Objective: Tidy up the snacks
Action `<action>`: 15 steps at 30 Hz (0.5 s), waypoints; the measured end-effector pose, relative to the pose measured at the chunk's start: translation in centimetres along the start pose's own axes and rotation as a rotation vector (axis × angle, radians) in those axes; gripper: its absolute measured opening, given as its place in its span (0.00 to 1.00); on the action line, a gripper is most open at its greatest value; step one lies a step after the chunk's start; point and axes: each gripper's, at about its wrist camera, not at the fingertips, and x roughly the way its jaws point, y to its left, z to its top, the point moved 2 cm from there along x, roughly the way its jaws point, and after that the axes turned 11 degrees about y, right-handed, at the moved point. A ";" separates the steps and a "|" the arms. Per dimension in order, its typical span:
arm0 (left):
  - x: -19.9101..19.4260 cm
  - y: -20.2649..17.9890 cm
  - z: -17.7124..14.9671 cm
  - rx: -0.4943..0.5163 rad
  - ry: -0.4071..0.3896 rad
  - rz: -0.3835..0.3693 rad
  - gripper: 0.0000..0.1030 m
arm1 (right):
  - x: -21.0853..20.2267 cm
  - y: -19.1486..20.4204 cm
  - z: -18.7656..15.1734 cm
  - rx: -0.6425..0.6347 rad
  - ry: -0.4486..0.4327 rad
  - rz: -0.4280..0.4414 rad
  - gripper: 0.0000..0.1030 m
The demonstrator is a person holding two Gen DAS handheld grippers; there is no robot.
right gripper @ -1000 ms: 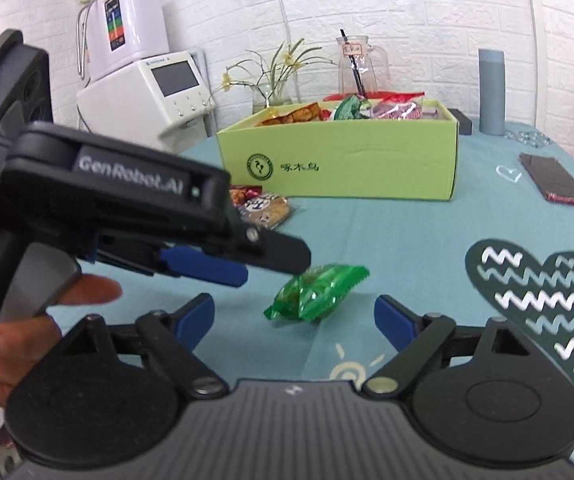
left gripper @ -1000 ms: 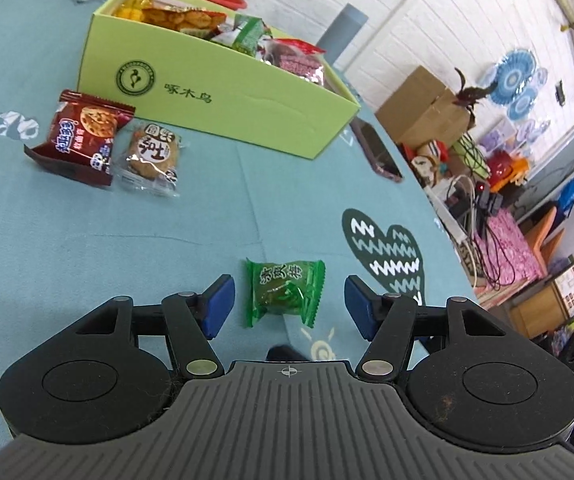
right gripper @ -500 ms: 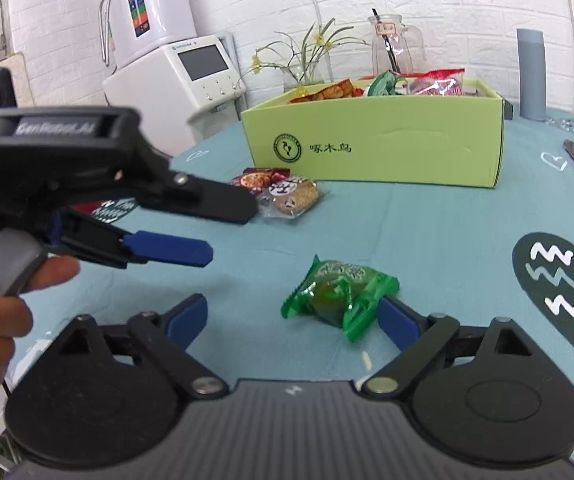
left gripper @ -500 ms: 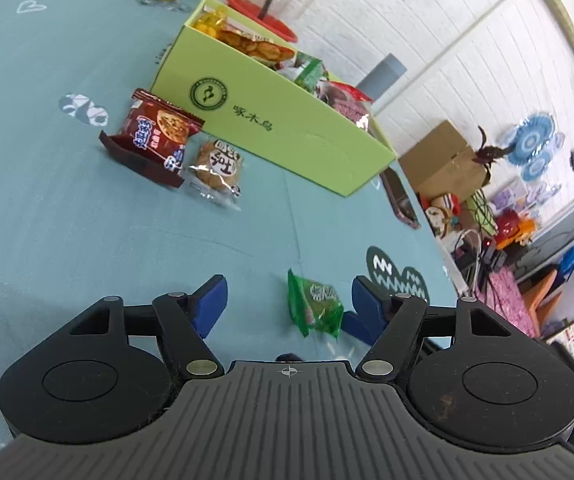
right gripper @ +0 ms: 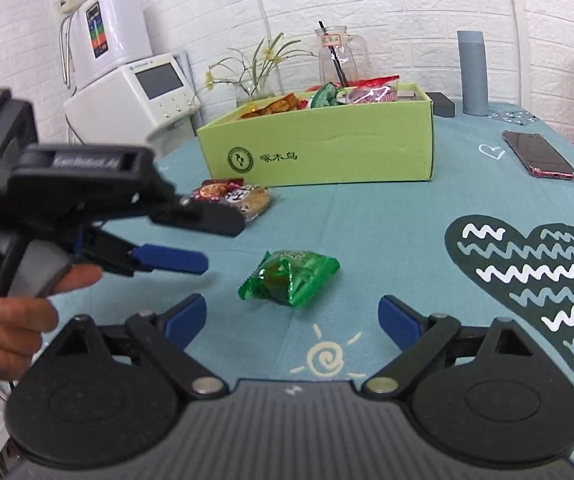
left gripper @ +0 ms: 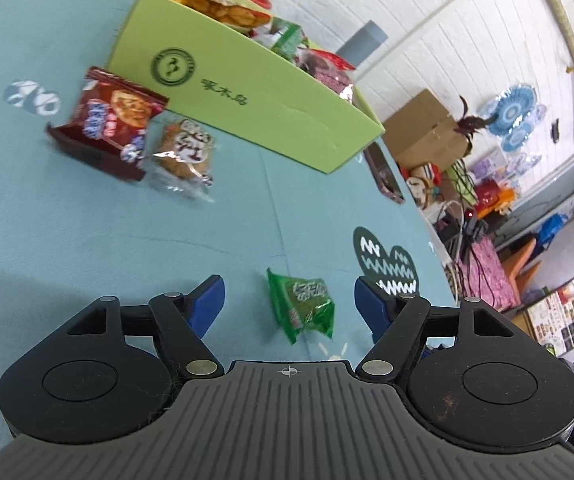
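A green candy packet point(left gripper: 301, 304) point(right gripper: 291, 278) lies flat on the teal tablecloth. It sits between the blue pads of my left gripper point(left gripper: 288, 294), whose jaws are opening and touch nothing. My right gripper point(right gripper: 293, 308) stands open just short of the same packet. In the right wrist view the left gripper point(right gripper: 225, 245) comes in from the left, held by a hand point(right gripper: 11, 320). The light green box point(left gripper: 247, 92) point(right gripper: 327, 152) holds several snacks. In front of it lie a red cookie packet point(left gripper: 115, 120) point(right gripper: 215, 192) and a clear biscuit pack point(left gripper: 185, 152) point(right gripper: 253, 200).
A phone point(right gripper: 539, 156) lies at the right of the table near its edge. Behind the box stand a grey flask point(right gripper: 473, 72), a glass jug point(right gripper: 337, 56) and a flower vase point(right gripper: 255, 84). A white appliance point(right gripper: 127, 92) sits off the far left.
Both pairs of jaws have widened. The green packet has turned on the cloth. In the right wrist view the left gripper has drawn back to the left, away from the packet.
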 end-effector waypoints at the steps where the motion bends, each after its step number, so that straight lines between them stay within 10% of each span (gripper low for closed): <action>1: 0.4 -0.3 0.3 0.020 0.010 -0.005 0.55 | 0.2 0.0 0.3 -0.006 -0.001 -0.005 0.90; 9: 2.5 -0.5 0.3 0.094 0.054 0.043 0.53 | 4.1 0.8 2.2 -0.063 0.064 0.022 0.76; 12: 3.0 -1.1 0.0 0.138 0.075 0.046 0.30 | 4.0 1.2 2.2 -0.115 0.054 -0.022 0.51; 15: 3.3 -2.1 -1.1 0.192 0.081 0.069 0.20 | 3.2 0.5 1.5 -0.088 0.054 0.001 0.48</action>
